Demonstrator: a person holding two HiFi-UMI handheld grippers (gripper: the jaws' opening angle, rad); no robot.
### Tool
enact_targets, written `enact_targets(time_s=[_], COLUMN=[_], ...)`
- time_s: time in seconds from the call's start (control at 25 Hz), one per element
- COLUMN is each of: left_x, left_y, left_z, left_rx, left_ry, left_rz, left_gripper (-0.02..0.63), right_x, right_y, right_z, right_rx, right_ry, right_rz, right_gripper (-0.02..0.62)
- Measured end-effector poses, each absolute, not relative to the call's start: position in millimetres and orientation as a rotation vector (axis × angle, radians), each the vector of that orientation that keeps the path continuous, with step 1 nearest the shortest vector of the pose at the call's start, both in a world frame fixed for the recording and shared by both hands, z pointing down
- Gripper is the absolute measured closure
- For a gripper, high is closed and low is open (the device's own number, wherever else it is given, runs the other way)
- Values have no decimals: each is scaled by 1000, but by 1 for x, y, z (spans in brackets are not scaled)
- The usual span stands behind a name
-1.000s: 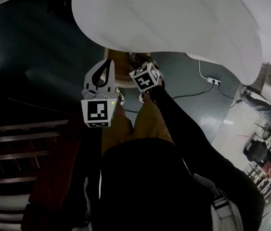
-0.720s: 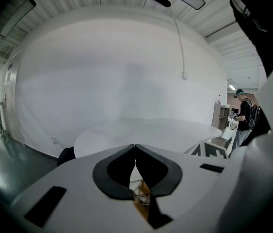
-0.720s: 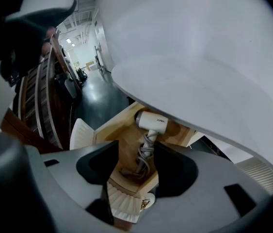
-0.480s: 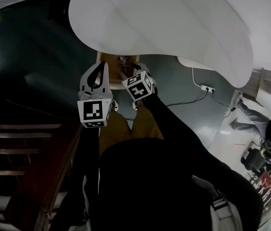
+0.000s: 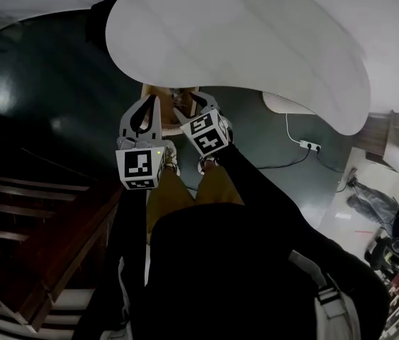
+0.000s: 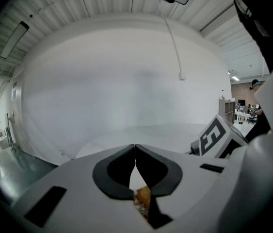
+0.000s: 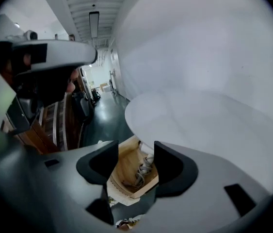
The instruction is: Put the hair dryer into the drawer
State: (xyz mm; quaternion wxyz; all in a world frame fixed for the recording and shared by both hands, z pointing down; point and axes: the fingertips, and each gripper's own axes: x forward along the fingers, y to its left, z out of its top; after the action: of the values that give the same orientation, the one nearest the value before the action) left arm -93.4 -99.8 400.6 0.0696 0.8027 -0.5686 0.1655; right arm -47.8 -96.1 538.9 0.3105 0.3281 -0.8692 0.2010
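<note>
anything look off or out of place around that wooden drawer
Nothing looks spilled or broken. The wooden drawer stands pulled out under the edge of the white table, and a grey cord lies loosely bunched inside it, a bit untidy but contained.

Both have lifted since a second ago: the left claw (image 5: 154, 102) a little, the right claw (image 5: 187, 107) more, its marker cube turned slightly. They now hang nearer the white surface's (image 5: 242, 41) edge, over the wooden drawer (image 5: 166, 94).
</note>
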Motion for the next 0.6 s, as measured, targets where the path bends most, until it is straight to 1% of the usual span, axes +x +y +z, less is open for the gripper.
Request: enact_targets(time_s=[0.32,0.6], left_x=[-77,-40], left_y=[-88,-62], left_z=[379,358], left_rx=[2517,2652], left_ry=[-1619,-1412], left_rz=[420,366], left_gripper=[588,588], right_x=[-29,17], right_y=[-87,-56], right_z=[475,421], right_rx=[1053,1337], right_ry=[-2384,-2350], right_rz=[501,520], right_gripper=[353,353])
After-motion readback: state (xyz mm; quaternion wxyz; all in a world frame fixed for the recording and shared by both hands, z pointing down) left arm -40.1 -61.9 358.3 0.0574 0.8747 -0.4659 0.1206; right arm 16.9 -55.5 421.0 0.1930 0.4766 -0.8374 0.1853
